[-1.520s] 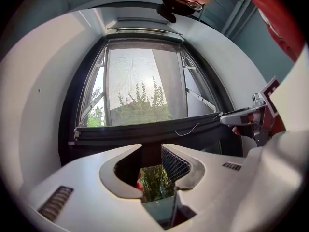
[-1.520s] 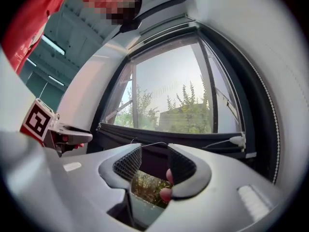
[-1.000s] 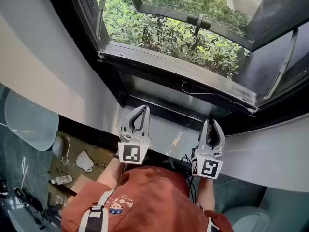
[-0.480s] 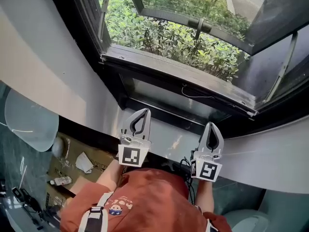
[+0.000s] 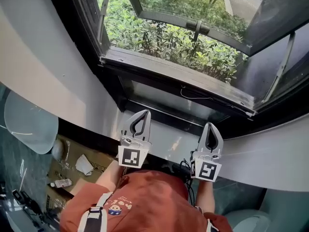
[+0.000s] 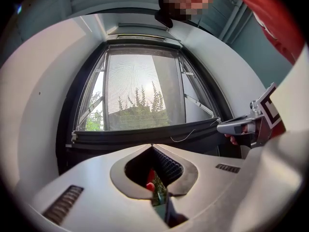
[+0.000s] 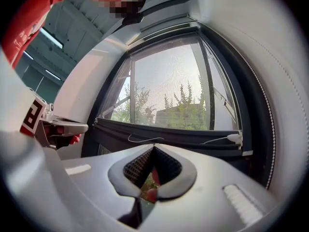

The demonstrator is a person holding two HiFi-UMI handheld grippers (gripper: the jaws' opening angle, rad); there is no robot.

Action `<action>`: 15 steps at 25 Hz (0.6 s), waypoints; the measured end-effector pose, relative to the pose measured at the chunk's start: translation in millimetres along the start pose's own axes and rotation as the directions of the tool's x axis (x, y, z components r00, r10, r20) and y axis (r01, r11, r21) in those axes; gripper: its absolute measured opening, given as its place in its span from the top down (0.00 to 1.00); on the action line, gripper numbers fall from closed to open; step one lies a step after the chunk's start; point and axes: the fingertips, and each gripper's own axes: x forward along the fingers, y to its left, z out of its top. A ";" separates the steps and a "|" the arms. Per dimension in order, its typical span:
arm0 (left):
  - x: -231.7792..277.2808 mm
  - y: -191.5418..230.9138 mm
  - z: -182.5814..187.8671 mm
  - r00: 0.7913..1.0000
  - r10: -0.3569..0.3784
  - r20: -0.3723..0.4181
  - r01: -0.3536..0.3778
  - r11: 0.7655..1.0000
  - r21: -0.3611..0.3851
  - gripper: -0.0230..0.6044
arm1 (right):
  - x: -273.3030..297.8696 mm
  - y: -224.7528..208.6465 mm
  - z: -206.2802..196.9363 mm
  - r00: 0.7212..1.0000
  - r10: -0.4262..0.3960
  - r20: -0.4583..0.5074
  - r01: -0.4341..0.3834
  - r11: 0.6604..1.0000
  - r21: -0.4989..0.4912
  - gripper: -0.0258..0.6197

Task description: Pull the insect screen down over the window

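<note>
The insect screen (image 6: 140, 88) hangs as fine mesh over the window, and it also shows in the right gripper view (image 7: 169, 88). Its dark bottom bar (image 5: 178, 76) sits low by the sill, with a thin white cord (image 5: 193, 94) dangling from it. My left gripper (image 5: 143, 112) and right gripper (image 5: 211, 124) are side by side just short of the sill, apart from the bar. Both are shut with nothing between the fingertips. In the gripper views the left tips (image 6: 152, 146) and the right tips (image 7: 153, 147) meet in front of the bar.
Beyond the screen a window sash with a handle (image 5: 195, 27) stands pushed outward over green shrubs (image 5: 164, 37). A white ledge (image 5: 260, 153) runs under the window. A cardboard box (image 5: 77, 161) with small items and a white rounded fixture (image 5: 26, 122) lie at the lower left.
My right gripper's jaws, parted a second ago, have closed on nothing. Both grippers stay in the same place before the sill.
</note>
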 end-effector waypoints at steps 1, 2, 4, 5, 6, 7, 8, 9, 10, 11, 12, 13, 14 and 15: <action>0.3 0.2 0.5 1.000 0.000 0.003 0.000 1.000 0.003 0.95 | -0.1 -0.7 -0.5 1.000 -0.002 -0.001 0.002 1.000 -0.001 0.94; 0.6 0.3 0.8 1.000 0.000 0.006 0.000 1.000 0.004 0.96 | 0.0 -1.4 -0.9 1.000 -0.004 -0.001 0.004 1.000 -0.001 0.94; 1.0 0.7 0.2 1.000 0.001 0.006 -0.001 1.000 0.004 0.96 | 0.2 -2.7 -1.7 1.000 -0.008 -0.001 0.008 1.000 -0.002 0.94; 0.8 1.1 -0.6 1.000 0.003 0.004 -0.003 1.000 -0.001 0.95 | 0.2 -3.0 -1.8 1.000 -0.009 -0.001 0.009 1.000 -0.003 0.94; 0.5 1.5 -1.4 1.000 0.005 0.001 -0.005 1.000 -0.006 0.95 | 0.2 -3.2 -1.9 1.000 -0.010 0.000 0.010 1.000 -0.004 0.94; 0.1 1.9 -2.0 1.000 0.007 -0.001 -0.007 1.000 -0.009 0.96 | 0.1 -3.5 -1.9 1.000 -0.010 0.000 0.010 1.000 -0.004 0.94; -0.1 2.4 -2.3 1.000 0.009 -0.002 -0.009 1.000 -0.010 0.95 | 0.2 -3.8 -1.9 1.000 -0.011 0.000 0.011 1.000 -0.004 0.94; -0.3 2.8 -2.5 1.000 0.011 -0.002 -0.011 1.000 -0.010 0.96 | 0.3 -4.1 -1.8 1.000 -0.012 0.000 0.012 1.000 -0.004 0.94; -0.3 3.2 -2.4 1.000 0.012 -0.002 -0.012 1.000 -0.008 0.96 | 0.5 -4.4 -1.6 1.000 -0.013 0.000 0.013 1.000 -0.005 0.94; -0.2 3.5 -2.3 1.000 0.013 -0.002 -0.013 1.000 -0.006 0.95 | 0.7 -4.6 -1.4 1.000 -0.014 0.000 0.014 1.000 -0.005 0.94; -0.1 3.7 -2.2 1.000 0.013 -0.001 -0.013 1.000 -0.004 0.96 | 0.7 -4.7 -1.2 1.000 -0.015 0.001 0.015 1.000 -0.006 0.94; 0.0 3.9 -2.2 1.000 0.013 -0.001 -0.013 1.000 -0.004 0.96 | 0.5 -4.7 -1.2 1.000 -0.016 0.001 0.016 1.000 -0.006 0.94; 0.1 4.0 -2.2 1.000 0.012 -0.001 -0.012 1.000 -0.006 0.96 | 0.3 -4.5 -1.2 1.000 -0.017 0.000 0.017 1.000 -0.006 0.94; 0.1 4.0 -2.2 1.000 0.012 -0.001 -0.012 1.000 -0.008 0.95 | 0.2 -4.3 -1.2 1.000 -0.018 0.000 0.018 1.000 -0.005 0.94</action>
